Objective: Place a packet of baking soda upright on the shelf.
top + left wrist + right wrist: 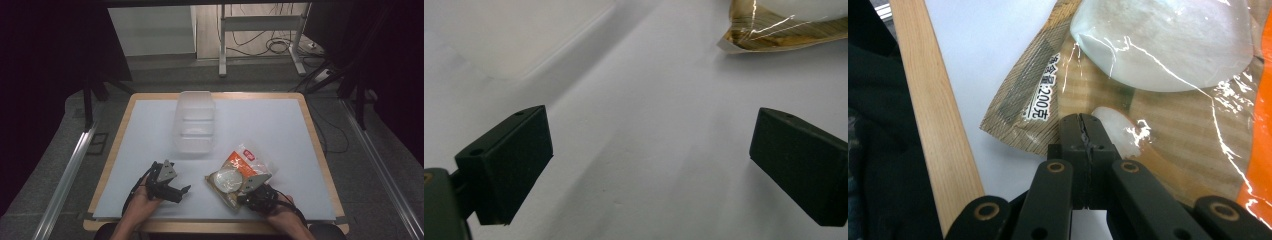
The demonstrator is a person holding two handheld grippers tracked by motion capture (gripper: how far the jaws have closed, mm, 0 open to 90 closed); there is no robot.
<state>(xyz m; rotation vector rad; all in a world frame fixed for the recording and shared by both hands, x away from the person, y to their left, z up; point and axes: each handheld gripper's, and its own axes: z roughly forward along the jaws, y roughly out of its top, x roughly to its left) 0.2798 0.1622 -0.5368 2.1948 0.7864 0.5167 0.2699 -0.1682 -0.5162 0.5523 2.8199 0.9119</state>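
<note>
My right tool (pixel 1083 131) is clamped on the near edge of the bag (pixel 1168 100), which lies on the tabletop (pixel 280 125) near its front; my left tool (pixel 649 160) gapes empty. I should lift gently toward the tub (pixel 194 122) beyond.

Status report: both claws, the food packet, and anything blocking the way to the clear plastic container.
Left claw open, empty, low over the table. Right claw shut on the food packet at its edge. Clear plastic container empty; path clear.
</note>
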